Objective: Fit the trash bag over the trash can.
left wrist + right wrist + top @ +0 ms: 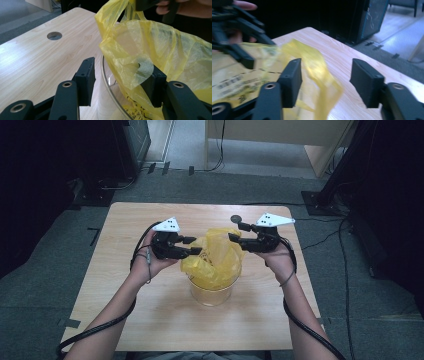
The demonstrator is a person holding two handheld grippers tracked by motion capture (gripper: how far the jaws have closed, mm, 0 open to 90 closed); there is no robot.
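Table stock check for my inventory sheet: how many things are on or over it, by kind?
Yellow plastic bag: 1
Round clear bin: 1
Handheld grippers: 2, left gripper and right gripper
Total: 4

Each hand carries a black gripper, the left gripper (pixel 189 246) and the right gripper (pixel 239 233), topped by a pale grey three-cornered plate with small dark dots. A black cable trails from each toward the bottom of the frame. The jaws are flat black blocks on arms with brass-ringed rivets (seen close in the gripper views). Forearms bare, no sleeves.
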